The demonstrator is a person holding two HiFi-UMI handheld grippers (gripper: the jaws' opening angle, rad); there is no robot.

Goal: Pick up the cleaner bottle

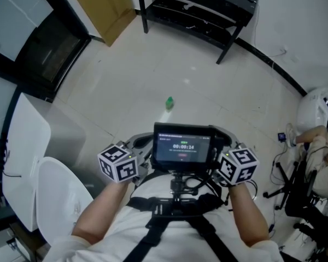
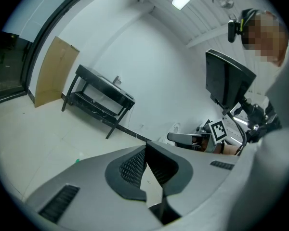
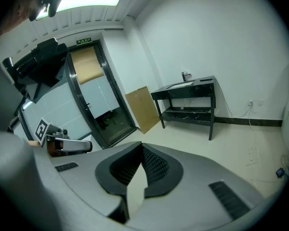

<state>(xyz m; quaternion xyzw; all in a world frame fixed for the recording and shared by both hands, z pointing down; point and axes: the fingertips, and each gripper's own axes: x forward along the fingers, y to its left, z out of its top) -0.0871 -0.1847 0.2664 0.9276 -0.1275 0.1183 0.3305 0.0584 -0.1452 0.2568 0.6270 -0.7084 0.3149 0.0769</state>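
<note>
A small green object (image 1: 169, 102), too small to identify, stands alone on the pale floor ahead of me; it shows as a green speck (image 2: 77, 161) in the left gripper view. I hold both grippers close to my chest, either side of a small screen (image 1: 183, 145). My left gripper (image 1: 139, 146) has its jaws closed tip to tip (image 2: 145, 146) with nothing between them. My right gripper (image 1: 224, 142) is likewise shut and empty (image 3: 141, 145). Both are far from the green object.
A black two-tier table (image 1: 197, 10) stands against the far wall, with a cardboard sheet (image 1: 104, 7) leaning beside a dark glass door (image 1: 44, 53). White curved seats (image 1: 60, 195) sit at my left. A black chair base and cables (image 1: 295, 190) lie at the right.
</note>
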